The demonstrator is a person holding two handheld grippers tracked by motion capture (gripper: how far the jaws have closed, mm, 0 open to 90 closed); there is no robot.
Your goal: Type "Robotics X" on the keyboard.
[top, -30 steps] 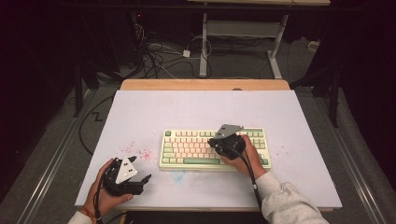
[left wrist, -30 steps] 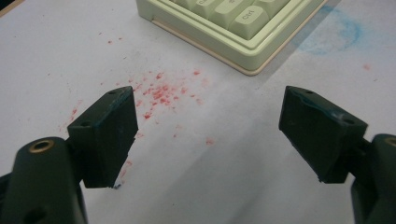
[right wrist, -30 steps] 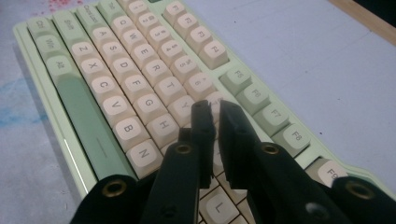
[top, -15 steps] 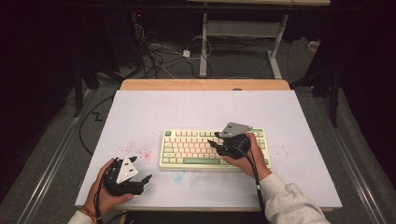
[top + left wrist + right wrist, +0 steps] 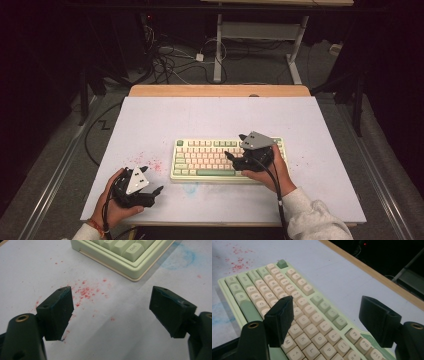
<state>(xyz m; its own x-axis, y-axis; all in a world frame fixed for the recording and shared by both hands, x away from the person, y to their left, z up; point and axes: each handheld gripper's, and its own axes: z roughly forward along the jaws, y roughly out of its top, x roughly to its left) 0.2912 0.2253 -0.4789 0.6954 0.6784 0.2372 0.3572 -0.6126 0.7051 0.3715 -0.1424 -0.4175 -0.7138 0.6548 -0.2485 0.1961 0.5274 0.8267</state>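
The keyboard [image 5: 227, 159] lies right of centre in the high view, on the white table [image 5: 215, 117]. My right tongs [image 5: 239, 148] hover over its right half; their jaws have just been opening and stand wide apart, with keys below and nothing between them. At lower left, my left tongs [image 5: 152, 182] rest on the table, jaws apart and empty, near red specks [image 5: 86, 290] by the keyboard's corner.

Right gripper [image 5: 327, 320] jaws just opened, empty, above keyboard [image 5: 312, 322].

A lab: white test table [image 5: 210, 115], tangled floor cables [image 5: 170, 60], metal bench frame [image 5: 260, 30].
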